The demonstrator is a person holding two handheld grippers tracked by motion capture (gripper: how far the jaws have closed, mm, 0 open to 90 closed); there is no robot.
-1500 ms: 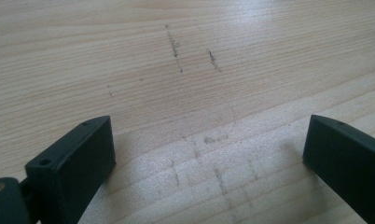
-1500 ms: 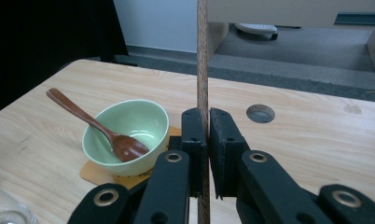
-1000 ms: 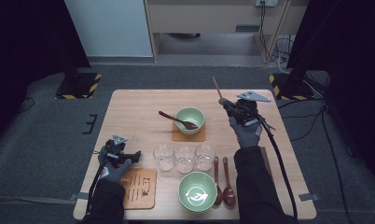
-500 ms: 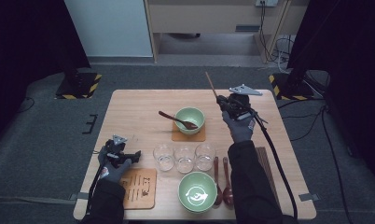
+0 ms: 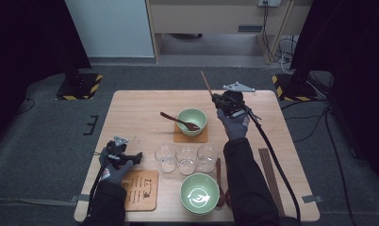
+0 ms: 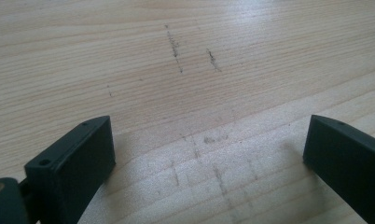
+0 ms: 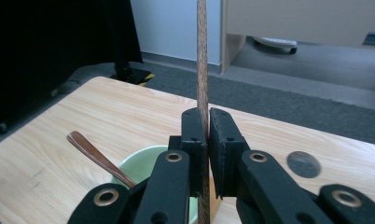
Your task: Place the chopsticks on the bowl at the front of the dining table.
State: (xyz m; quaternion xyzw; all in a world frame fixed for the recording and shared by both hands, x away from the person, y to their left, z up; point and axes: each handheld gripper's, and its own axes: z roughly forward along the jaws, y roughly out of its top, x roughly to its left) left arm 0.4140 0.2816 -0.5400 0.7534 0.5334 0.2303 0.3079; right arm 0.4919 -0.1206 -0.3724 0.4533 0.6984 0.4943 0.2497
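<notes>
Right hand-held gripper (image 5: 219, 100): upper right of centre in the high view, above the far part of the tabletop (image 5: 140, 117); its jaws are pressed together on a chopstick (image 5: 206, 84).
Chopstick: a thin brown stick, gripped near its lower end; in the high view it slants up and to the left from the jaws. In the right gripper view (image 7: 202, 65) it runs straight up the middle of the frame, pinched between the two black jaws.
Left hand-held gripper (image 5: 131, 157): lower left of the high view, low over the tabletop just above a wooden board (image 5: 140, 188); in the left gripper view its jaws stand wide apart with nothing between them, bare scuffed wood beneath.
Far green bowl (image 5: 191, 120): centre of the high view, on a square coaster, just left of the right hand-held gripper; a brown spoon (image 5: 178, 120) lies in it with the handle pointing left.
Glasses (image 5: 186, 159): three clear ones in a row, below the far bowl.
Near green bowl (image 5: 199, 193): lower centre, with brown spoons lying just to its right.
Spare chopsticks (image 5: 270, 179): lying lengthwise at the lower right of the tabletop, well apart from the right hand-held gripper.
</notes>
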